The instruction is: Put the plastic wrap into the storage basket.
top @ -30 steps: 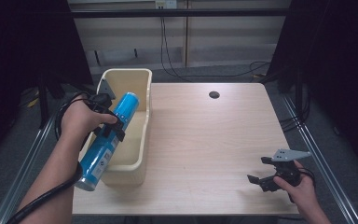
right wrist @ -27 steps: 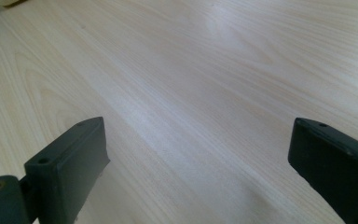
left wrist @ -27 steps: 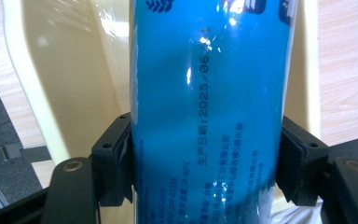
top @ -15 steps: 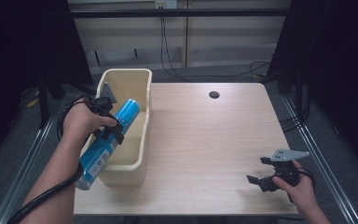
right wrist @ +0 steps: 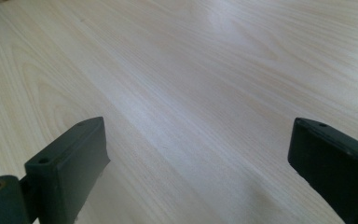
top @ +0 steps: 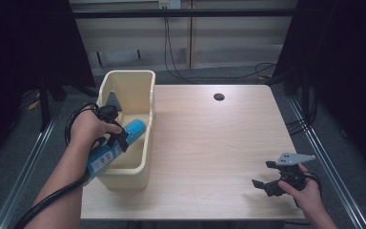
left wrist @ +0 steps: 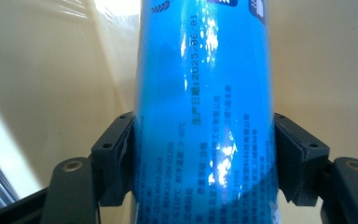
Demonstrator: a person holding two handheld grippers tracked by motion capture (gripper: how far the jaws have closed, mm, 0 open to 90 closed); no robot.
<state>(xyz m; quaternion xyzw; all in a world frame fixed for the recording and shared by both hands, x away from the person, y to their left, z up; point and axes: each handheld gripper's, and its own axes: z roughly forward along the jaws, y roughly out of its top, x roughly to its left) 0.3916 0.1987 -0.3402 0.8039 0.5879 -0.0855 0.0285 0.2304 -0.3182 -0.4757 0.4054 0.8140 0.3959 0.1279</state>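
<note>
A blue cylindrical can [top: 116,144] with a printed label lies tilted over the cream bin [top: 143,95], its far end inside the bin and its near end over the bin's front left rim. My left gripper [top: 118,138] is shut on the can's middle. In the left gripper view both black pads press the can [left wrist: 207,116] from either side, with the bin's cream wall [left wrist: 42,84] behind it. My right gripper [top: 262,183] rests low over the table's near right corner, open, and the right gripper view has only bare wood [right wrist: 196,93] between its wide-apart jaws.
The light wooden table [top: 209,143] has a round cable hole [top: 218,97] at the back. The bin stands along the table's left edge. Metal rails [top: 324,148] run beside the table on both sides, and cables hang behind it.
My left hand has lowered the blue can towards the bin, and its far end now sits deeper inside. The right gripper has stayed where it was.
</note>
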